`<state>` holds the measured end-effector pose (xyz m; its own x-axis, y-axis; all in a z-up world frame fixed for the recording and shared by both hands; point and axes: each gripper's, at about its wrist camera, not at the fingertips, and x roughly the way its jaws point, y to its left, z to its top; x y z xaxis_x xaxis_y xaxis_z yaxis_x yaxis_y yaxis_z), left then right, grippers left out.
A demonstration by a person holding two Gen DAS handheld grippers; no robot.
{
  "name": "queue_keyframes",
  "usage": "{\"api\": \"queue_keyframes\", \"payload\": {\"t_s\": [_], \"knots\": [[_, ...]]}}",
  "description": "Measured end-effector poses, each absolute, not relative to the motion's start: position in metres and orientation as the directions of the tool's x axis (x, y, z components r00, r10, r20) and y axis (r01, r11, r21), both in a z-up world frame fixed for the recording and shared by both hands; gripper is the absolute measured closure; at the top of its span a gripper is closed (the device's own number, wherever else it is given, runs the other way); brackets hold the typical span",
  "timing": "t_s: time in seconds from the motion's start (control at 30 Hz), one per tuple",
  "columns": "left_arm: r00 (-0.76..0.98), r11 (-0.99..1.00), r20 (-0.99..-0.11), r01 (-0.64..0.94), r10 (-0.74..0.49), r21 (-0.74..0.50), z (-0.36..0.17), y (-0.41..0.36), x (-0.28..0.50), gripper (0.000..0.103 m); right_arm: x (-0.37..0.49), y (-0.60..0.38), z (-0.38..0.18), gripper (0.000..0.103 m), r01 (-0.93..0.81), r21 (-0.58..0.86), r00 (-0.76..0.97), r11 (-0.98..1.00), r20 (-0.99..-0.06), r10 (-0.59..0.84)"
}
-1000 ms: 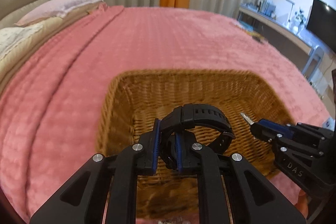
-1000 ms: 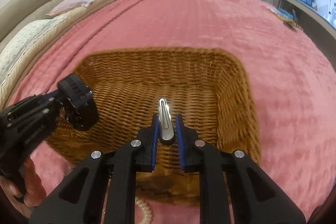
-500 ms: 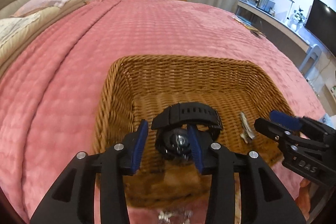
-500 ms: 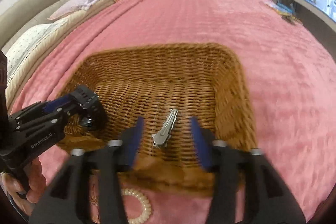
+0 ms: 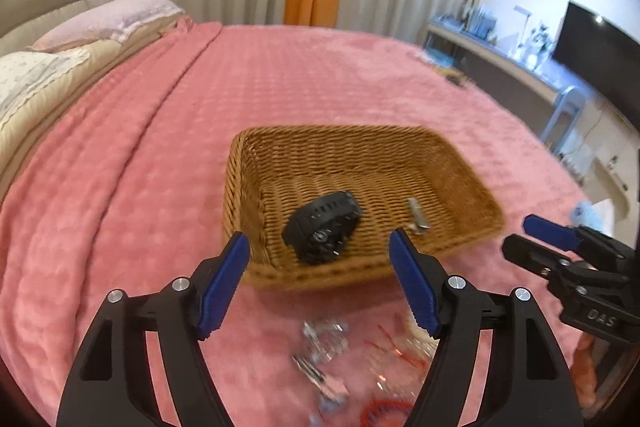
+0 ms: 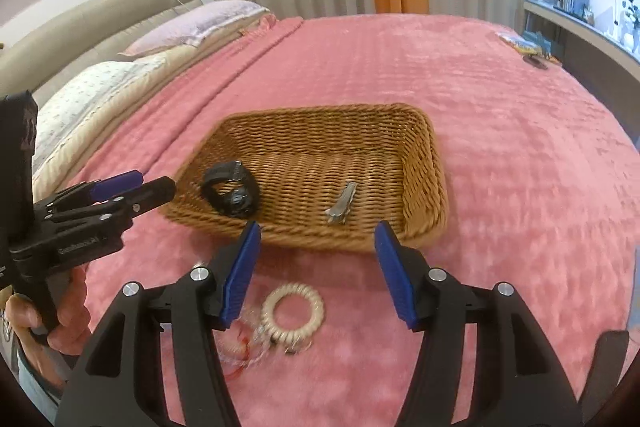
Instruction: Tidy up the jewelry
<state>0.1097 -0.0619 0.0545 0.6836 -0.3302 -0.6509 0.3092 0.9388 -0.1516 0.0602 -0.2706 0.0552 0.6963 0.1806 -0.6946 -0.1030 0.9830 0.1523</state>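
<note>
A black watch (image 5: 322, 229) is seen lying on the woven floor of the wicker basket (image 5: 440, 147), toward its near left corner, with a silver hair clip (image 5: 417, 217) lying apart from it on the right, also inside the basket. In the right wrist view the watch (image 6: 232, 193) is found close to the basket's left wall and the clip (image 6: 341, 203) near the middle of the floor. The rest of the basket floor is left bare, and its low rim (image 6: 436, 171) is ringed by open pink bedspread (image 5: 140, 167) on all sides.

The left gripper (image 5: 320, 283) is held above and short of the basket's near rim, its jaws spread wide, having just been opening, with nothing between the blue pads (image 5: 224, 287); the watch lies beyond and between the fingertips, untouched. The right gripper (image 6: 318, 267) is likewise held back from the near rim, its jaws parted and empty after opening; the clip lies beyond them inside the basket.

Below the grippers, on the bedspread in front of the basket, a cream spiral hair tie (image 6: 292, 313) and a blurred scatter of small clear and red pieces (image 5: 360, 359) are seen. Pillows (image 6: 192, 27) are set at the far left edge, and a desk (image 5: 500, 55) stands past the bed's right edge.
</note>
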Motion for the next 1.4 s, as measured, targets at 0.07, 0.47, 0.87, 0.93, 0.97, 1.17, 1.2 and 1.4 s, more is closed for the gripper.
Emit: {"api": "queue_keyframes", "payload": {"t_s": [0.07, 0.47, 0.87, 0.93, 0.97, 1.17, 1.2, 1.4], "knots": [[0.701, 0.933, -0.622, 0.319, -0.350, -0.165, 0.059, -0.058, 0.091, 0.032, 0.047, -0.268, 0.060, 0.047, -0.108, 0.152, 0.706, 0.982, -0.684, 0.183], [0.752, 0.946, -0.574, 0.240, -0.323, -0.218, 0.032, -0.005, 0.005, 0.032, -0.019, -0.238, 0.026, 0.047, -0.146, 0.148, 0.696, 0.978, -0.687, 0.208], [0.631, 0.932, -0.691, 0.300, -0.353, -0.202, -0.037, -0.008, 0.014, 0.048, -0.027, -0.175, -0.023, 0.060, -0.246, 0.084, 0.608, 0.965, -0.763, 0.222], [0.625, 0.933, -0.700, 0.311, -0.346, -0.184, -0.038, -0.014, 0.017, 0.048, -0.021, -0.172, -0.025, 0.062, -0.240, 0.074, 0.601, 0.968, -0.772, 0.208], [0.618, 0.933, -0.707, 0.313, -0.343, -0.179, -0.040, -0.016, 0.019, 0.048, -0.019, -0.171, -0.026, 0.062, -0.241, 0.072, 0.597, 0.968, -0.776, 0.206], [0.599, 0.933, -0.733, 0.333, -0.321, -0.136, -0.043, -0.033, 0.022, 0.070, -0.010, -0.166, -0.034, 0.089, -0.253, 0.041, 0.575, 0.967, -0.797, 0.184], [0.591, 0.932, -0.740, 0.338, -0.321, -0.135, -0.045, -0.035, 0.022, 0.075, -0.011, -0.165, -0.034, 0.093, -0.253, 0.036, 0.579, 0.967, -0.795, 0.181], [0.599, 0.935, -0.739, 0.334, -0.309, -0.120, -0.045, -0.037, 0.019, 0.097, -0.017, -0.175, -0.025, 0.095, -0.225, 0.041, 0.619, 0.973, -0.765, 0.176]]}}
